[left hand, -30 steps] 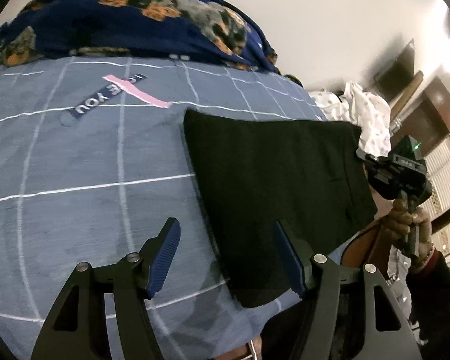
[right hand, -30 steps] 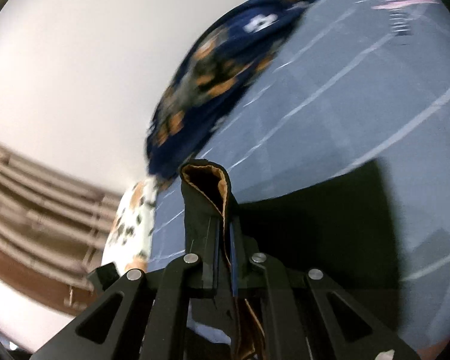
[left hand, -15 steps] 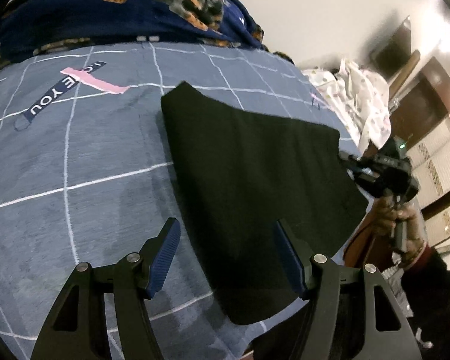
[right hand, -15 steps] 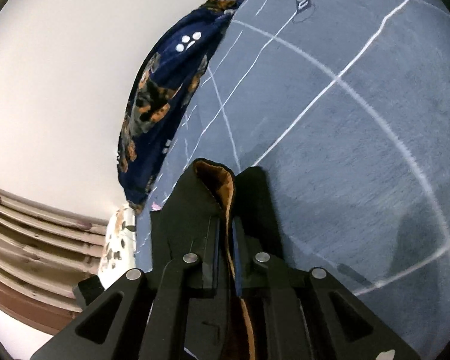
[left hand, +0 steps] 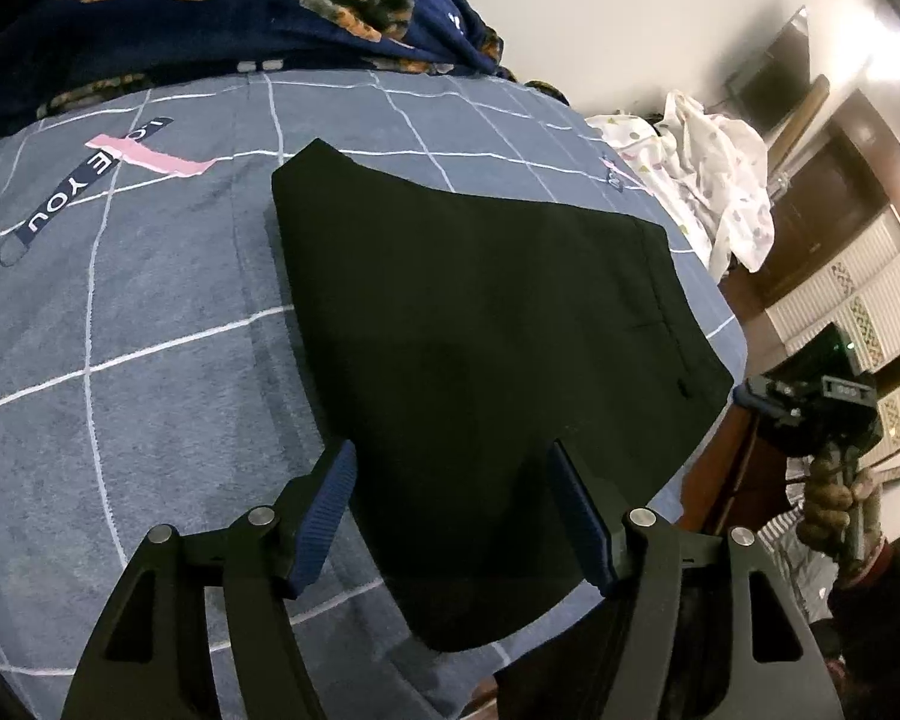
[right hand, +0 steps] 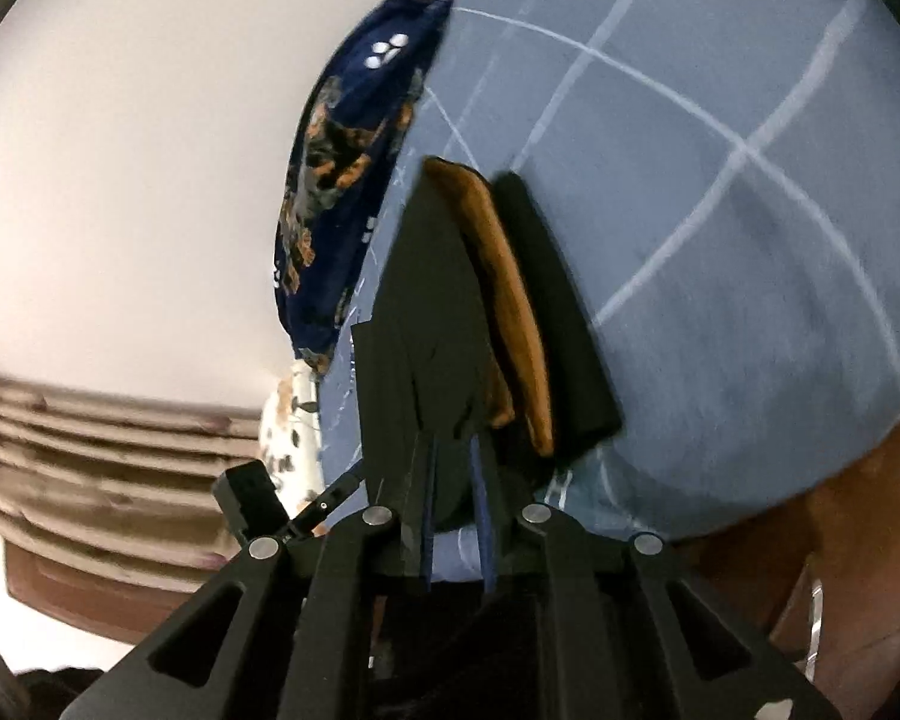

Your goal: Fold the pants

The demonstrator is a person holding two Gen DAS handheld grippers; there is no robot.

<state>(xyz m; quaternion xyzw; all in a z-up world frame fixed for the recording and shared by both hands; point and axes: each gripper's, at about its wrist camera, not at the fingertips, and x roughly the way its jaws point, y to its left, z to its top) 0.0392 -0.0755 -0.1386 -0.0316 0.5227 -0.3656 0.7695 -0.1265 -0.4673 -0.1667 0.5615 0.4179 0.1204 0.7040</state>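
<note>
Through the left wrist camera I am holding my left gripper [left hand: 450,516] wide apart and empty above the near end of the black pants [left hand: 480,324], which are lying folded on the blue checked bedsheet [left hand: 120,360]. Through the right wrist camera my right gripper [right hand: 453,480] is easing its jaws apart with the pants' brown-lined edge [right hand: 504,300] lying between them, at the bedsheet's edge.

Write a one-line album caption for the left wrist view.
Open left gripper hovering over folded black pants on a blue checked bedspread.
</note>
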